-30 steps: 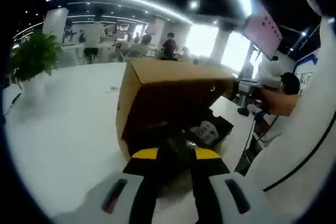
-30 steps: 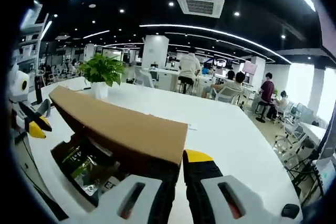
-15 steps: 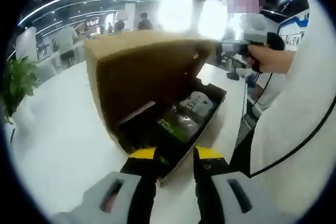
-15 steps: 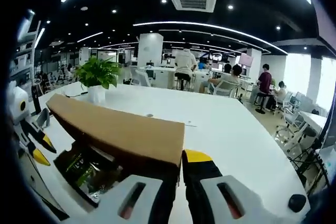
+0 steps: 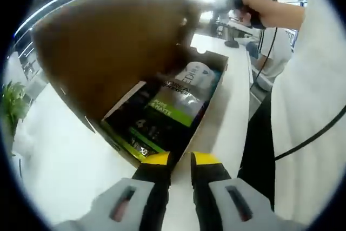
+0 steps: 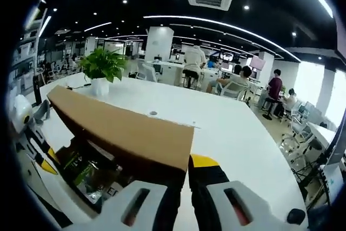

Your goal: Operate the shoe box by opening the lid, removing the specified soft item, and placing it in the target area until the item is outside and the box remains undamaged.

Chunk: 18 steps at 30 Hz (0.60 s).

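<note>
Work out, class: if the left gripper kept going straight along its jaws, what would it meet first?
Probably the near end wall of the open shoe box, then the black-and-green soft pack inside. The left gripper points right at them; depth is uncertain.

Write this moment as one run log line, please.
lid: raised, pinched by right tongs | left tongs: open, above box | green-black pouch: inside

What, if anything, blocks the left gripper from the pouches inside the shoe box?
Nothing visible. The lid is held up by the right gripper, and the left gripper sits at the box's near edge, with the green-and-black pouch exposed ahead.
</note>
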Available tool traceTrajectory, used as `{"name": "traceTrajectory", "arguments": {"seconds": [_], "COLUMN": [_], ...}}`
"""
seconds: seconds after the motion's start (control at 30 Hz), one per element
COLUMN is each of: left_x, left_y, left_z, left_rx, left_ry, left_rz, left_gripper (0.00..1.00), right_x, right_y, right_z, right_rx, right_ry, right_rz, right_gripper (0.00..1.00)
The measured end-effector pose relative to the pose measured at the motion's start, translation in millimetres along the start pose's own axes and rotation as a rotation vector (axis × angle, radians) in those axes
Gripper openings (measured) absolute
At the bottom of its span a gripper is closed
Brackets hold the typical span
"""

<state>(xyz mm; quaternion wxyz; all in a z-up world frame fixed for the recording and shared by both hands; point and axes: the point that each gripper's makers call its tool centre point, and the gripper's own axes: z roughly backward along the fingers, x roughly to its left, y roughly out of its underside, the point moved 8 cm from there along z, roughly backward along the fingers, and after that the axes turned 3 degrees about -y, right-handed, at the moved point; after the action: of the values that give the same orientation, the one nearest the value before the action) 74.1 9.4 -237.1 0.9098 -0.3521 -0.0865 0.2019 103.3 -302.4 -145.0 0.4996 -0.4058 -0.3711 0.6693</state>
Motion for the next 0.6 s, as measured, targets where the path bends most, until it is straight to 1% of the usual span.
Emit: {"name": "traceTrajectory", "arguments": {"seconds": [0.03,0.07,0.1,0.13,0.17,0.2,0.23,0.27,0.3,0.33,0.37,0.4,0.43,0.47,0.5,0.53,0.57,0.6], "left_x": [-0.1,0.1,0.4,0.3,1.3,1.1,0.2,-0.3,-0.9,-2.3,-2.3,1.0,1.1,1.4,0.4,-1.0,-2.0,-2.5], "left_y": [-0.3,-0.1,0.4,0.7,0.0,-0.3,-0.6,-0.5,0.0,1.0,0.8,-0.1,0.3,0.6,0.5,1.4,1.9,2.1], "left_z": [-1,0,-2,-3,-4,-5,-7,-8,-9,-11,-11,-12,-13,-14,-15,-16,-17,-18], "left_rx": [0.007,0.01,0.012,0.016,0.029,0.04,0.071,0.086,0.098,0.114,0.119,0.11,0.108,0.106,0.109,0.127,0.136,0.137], "left_ry": [0.006,0.009,0.024,0.034,0.038,0.046,0.064,0.074,0.084,0.113,0.117,0.096,0.119,0.117,0.11,0.105,0.101,0.099], "left_rz": [-0.014,-0.029,-0.059,-0.073,-0.111,-0.132,-0.21,-0.255,-0.298,-0.333,-0.32,-0.304,-0.303,-0.311,-0.313,-0.361,-0.399,-0.407], "left_gripper": [0.1,0.1,0.1,0.1,0.1,0.09,0.09,0.09,0.09,0.09,0.08,0.05,0.05,0.05,0.05,0.05,0.05,0.05], "right_x": [1,1,2,1,1,0,0,-1,-2,-6,-7,-5,-3,-2,-3,-3,-4,-4], "right_y": [0.2,0.3,0.7,0.8,0.3,-0.5,-0.5,0.2,1.2,2.4,0.3,-1.8,-4.0,-3.5,-5.0,-5.1,-5.1,-4.8], "right_z": [0,0,0,0,0,0,-1,-2,-2,-2,-4,-5,-7,-7,-7,-7,-7,-7], "right_rx": [0.004,0.004,0.005,0.006,0.01,0.017,0.034,0.06,0.089,0.13,0.112,0.083,0.061,0.07,0.078,0.074,0.069,0.068], "right_ry": [0.005,0.006,0.009,0.012,0.01,0.008,0.002,-0.006,0.007,0.048,0.026,-0.001,-0.034,-0.02,0.004,-0.003,-0.003,-0.003], "right_rz": [0.02,0.021,0.018,0.015,0.004,-0.002,-0.007,-0.008,-0.01,-0.017,-0.038,-0.083,-0.119,-0.17,-0.137,-0.122,-0.16,-0.161], "right_gripper": [0.01,0.01,0.02,0.01,0.01,0.01,0.02,0.02,0.05,0.1,0.09,0.06,0.01,0.0,0.0,0.0,0.0,0.0]}}
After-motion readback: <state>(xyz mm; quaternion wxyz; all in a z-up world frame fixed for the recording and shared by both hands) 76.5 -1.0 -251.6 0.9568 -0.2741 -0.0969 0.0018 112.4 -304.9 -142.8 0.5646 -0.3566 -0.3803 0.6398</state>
